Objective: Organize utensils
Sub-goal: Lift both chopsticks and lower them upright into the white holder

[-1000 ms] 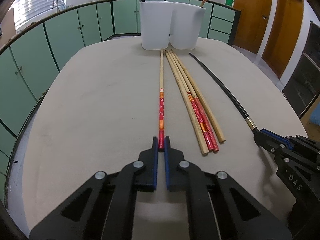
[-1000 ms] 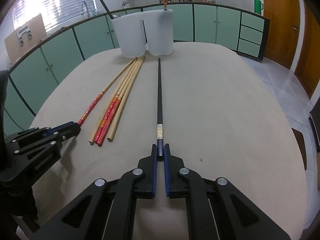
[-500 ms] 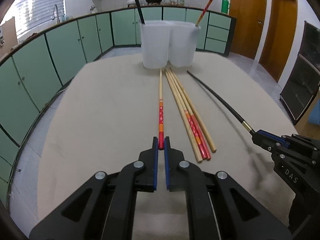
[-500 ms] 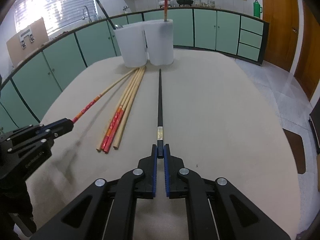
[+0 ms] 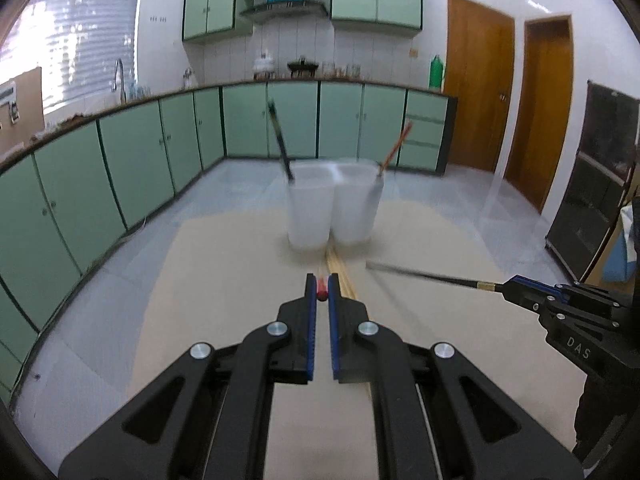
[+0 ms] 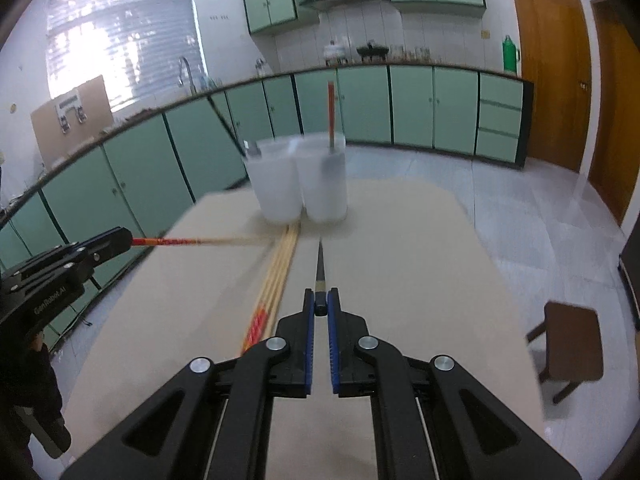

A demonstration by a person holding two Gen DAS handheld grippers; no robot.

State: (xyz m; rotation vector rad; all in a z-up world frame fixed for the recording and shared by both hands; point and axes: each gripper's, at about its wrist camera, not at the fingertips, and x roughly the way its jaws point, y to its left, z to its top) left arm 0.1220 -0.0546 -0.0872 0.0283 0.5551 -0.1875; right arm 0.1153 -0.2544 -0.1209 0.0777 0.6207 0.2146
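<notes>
The left gripper (image 5: 322, 292) is clenched on the red-ended chopstick (image 6: 188, 241), the right gripper (image 6: 320, 305) on the black chopstick (image 5: 432, 277). Both sticks point toward two white cups (image 6: 300, 180); loose bamboo chopsticks (image 6: 276, 276) lie on the table (image 6: 420, 280) between them.

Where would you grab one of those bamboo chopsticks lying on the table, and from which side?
Probably at the painted red end of the bamboo chopsticks, coming from the near table edge, along their length. They lie flat, side by side, thin ends toward the white cups, so the near ends are free. The left gripper and right gripper hold theirs that way.
</notes>
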